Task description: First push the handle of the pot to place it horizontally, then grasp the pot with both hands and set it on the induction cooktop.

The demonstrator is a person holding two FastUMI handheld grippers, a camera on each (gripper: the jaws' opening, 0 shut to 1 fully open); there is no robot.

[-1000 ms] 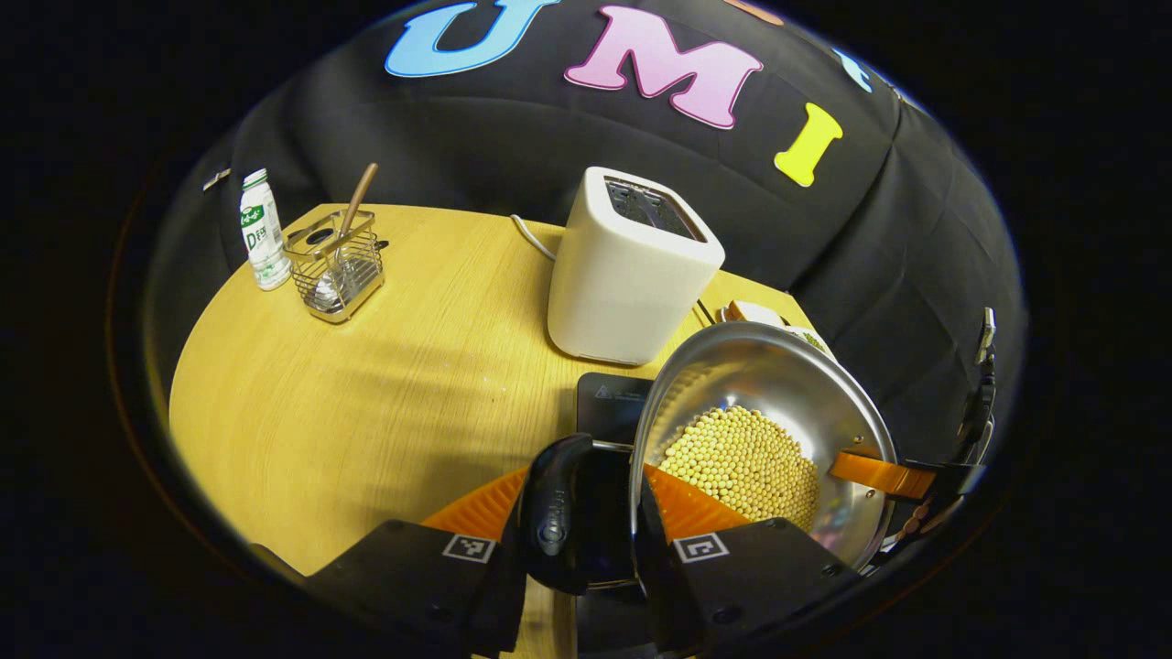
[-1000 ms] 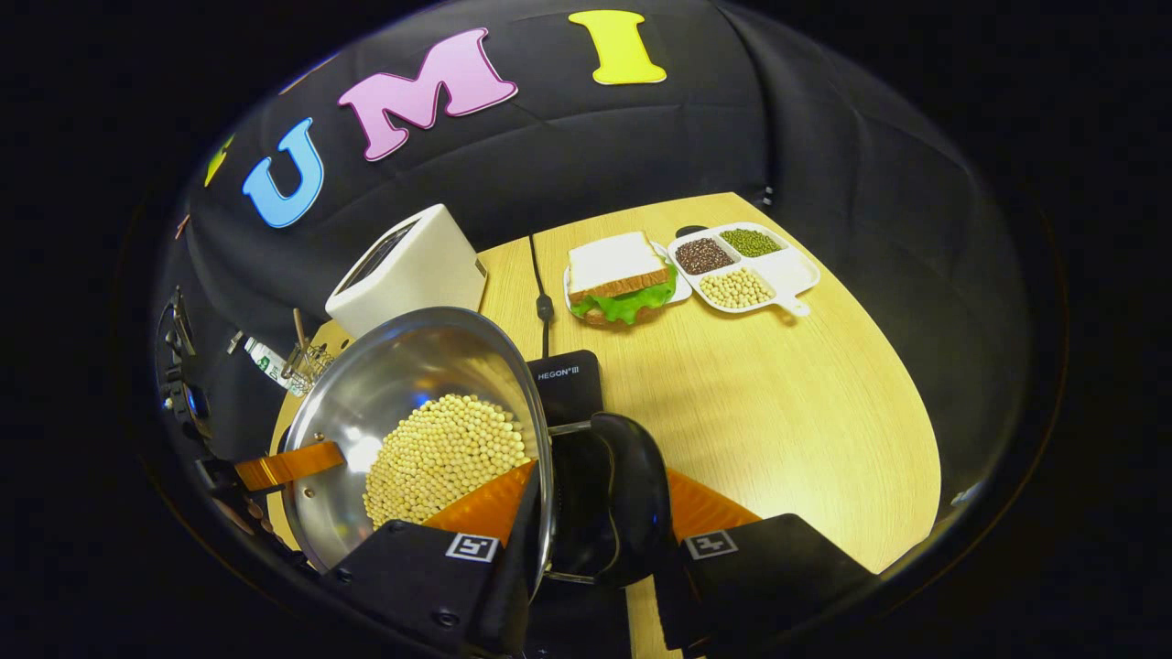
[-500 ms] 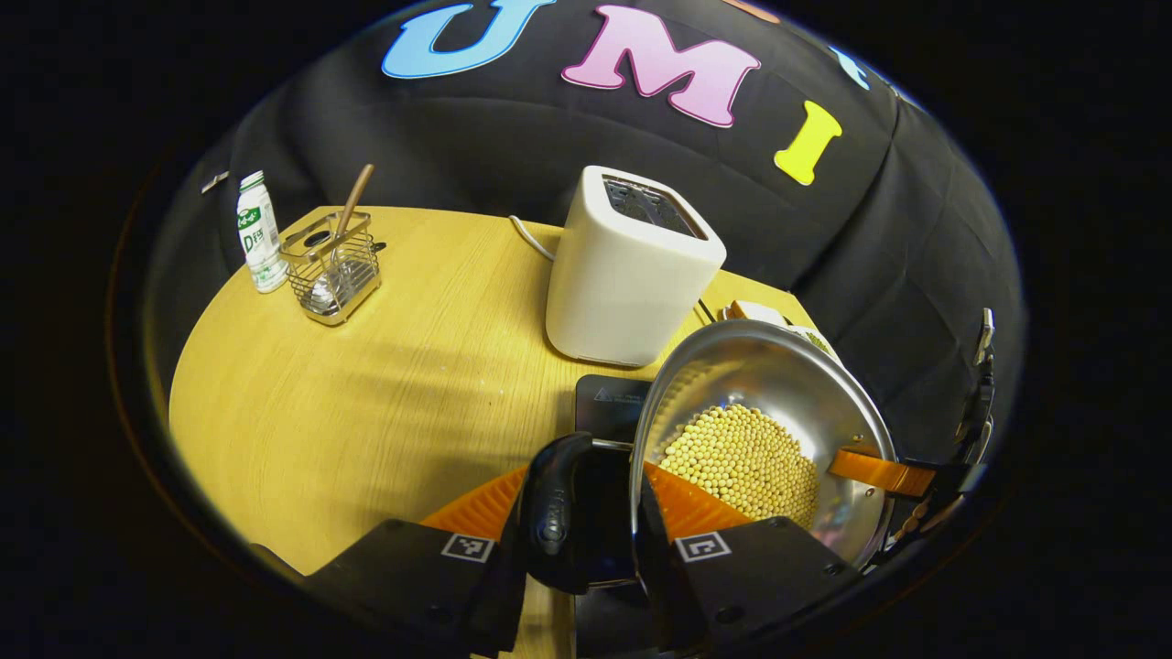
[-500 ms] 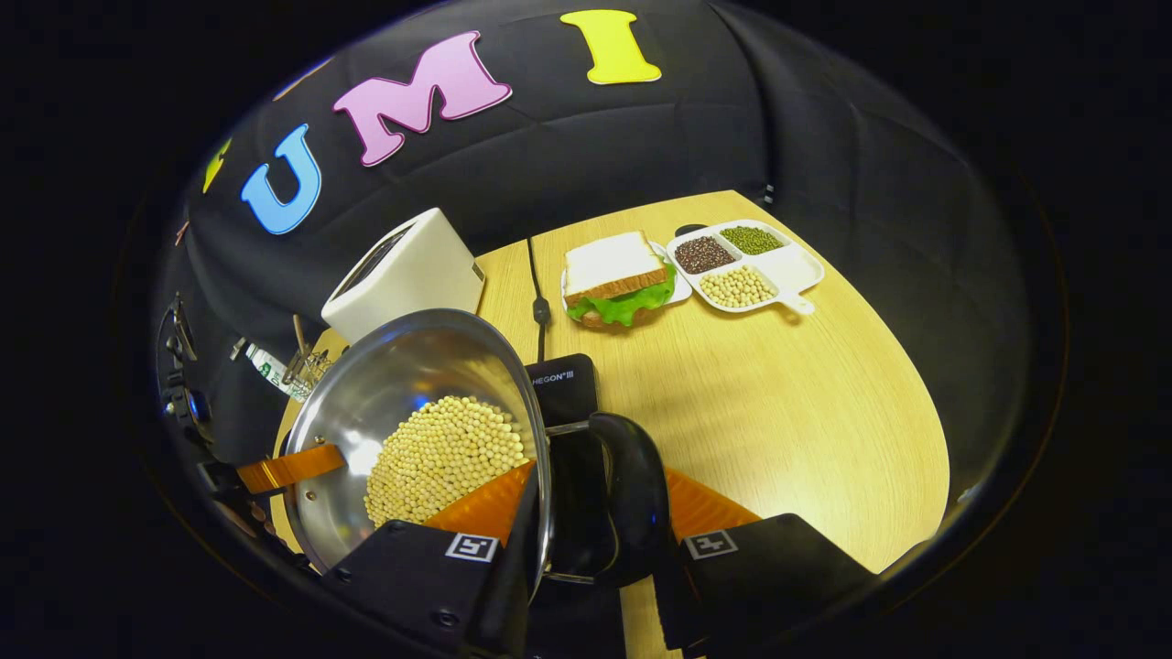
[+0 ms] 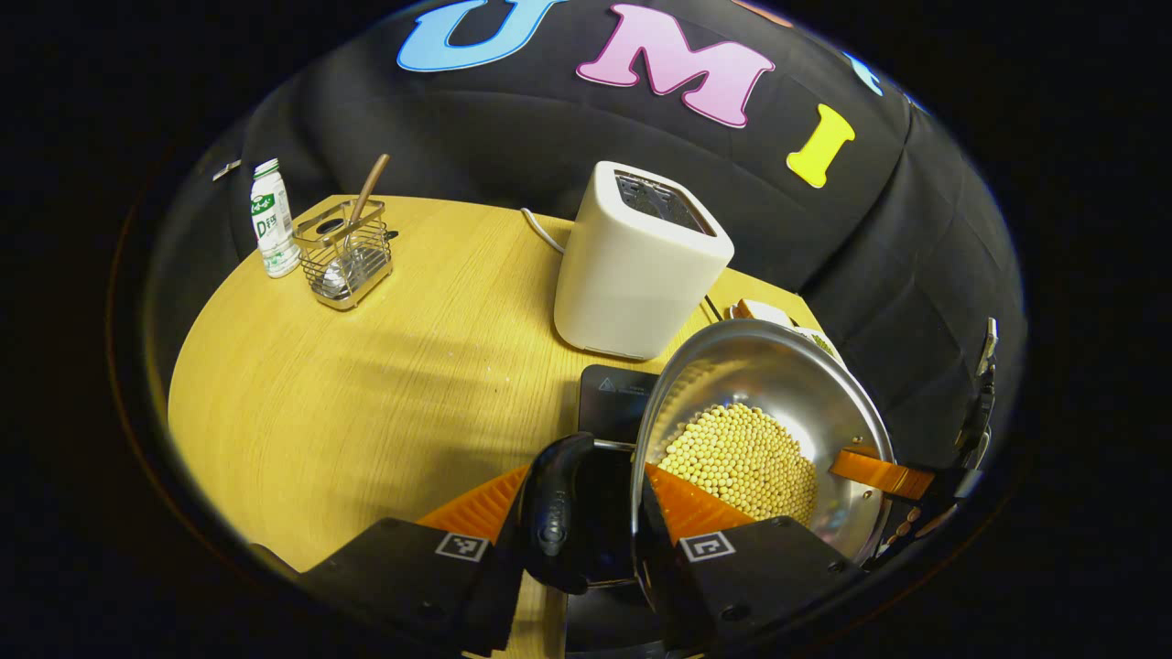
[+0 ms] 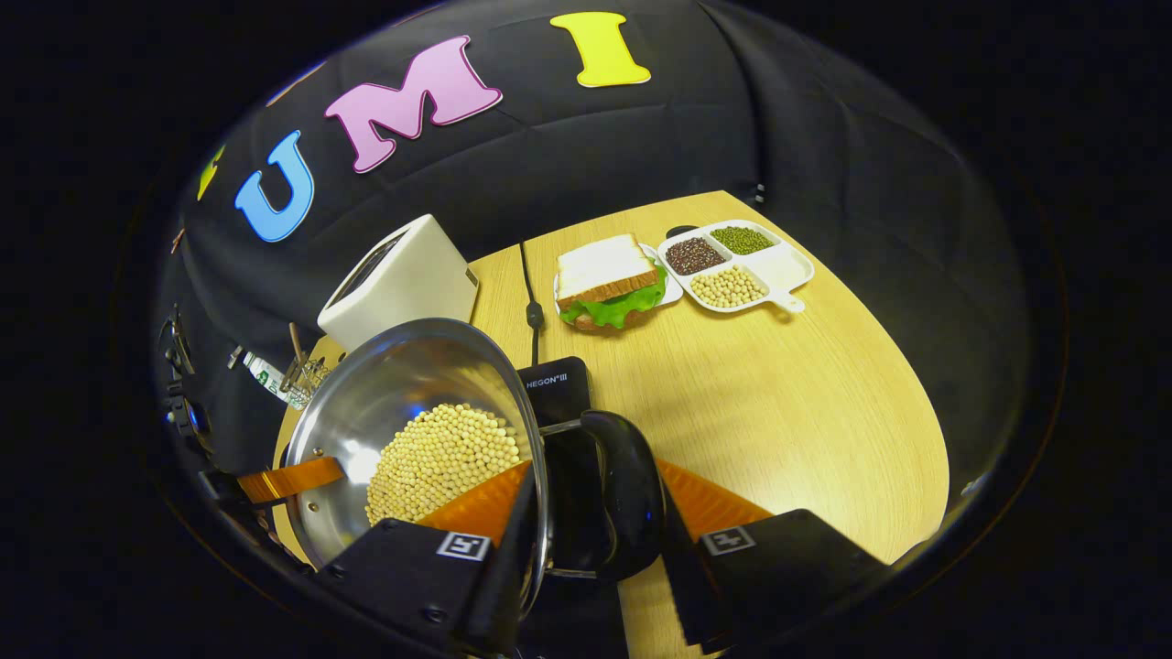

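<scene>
A steel pot [image 5: 760,394] holding soybeans [image 5: 742,462] hangs between both grippers, over the black induction cooktop [image 5: 615,403]. My left gripper [image 5: 586,499] is shut on the pot's black side handle [image 5: 554,513], one finger inside the rim and one outside the handle. In the right gripper view the pot [image 6: 403,384] lies to the left, and my right gripper [image 6: 595,499] is shut the same way on the opposite black handle [image 6: 623,494]. The cooktop [image 6: 554,389] peeks out just behind it. Whether the pot's base touches the cooktop is hidden.
A white toaster [image 5: 641,265] stands right behind the cooktop. Far left are a bottle [image 5: 272,220] and a wire basket [image 5: 346,256] with a spoon. On the right side lie a sandwich [image 6: 609,284], a divided dish of beans [image 6: 737,265] and a black cable [image 6: 531,302].
Both grippers and the pot have shifted slightly over the cooktop, and the table items have drifted a little in both views. Both holds on the handles are unchanged.
</scene>
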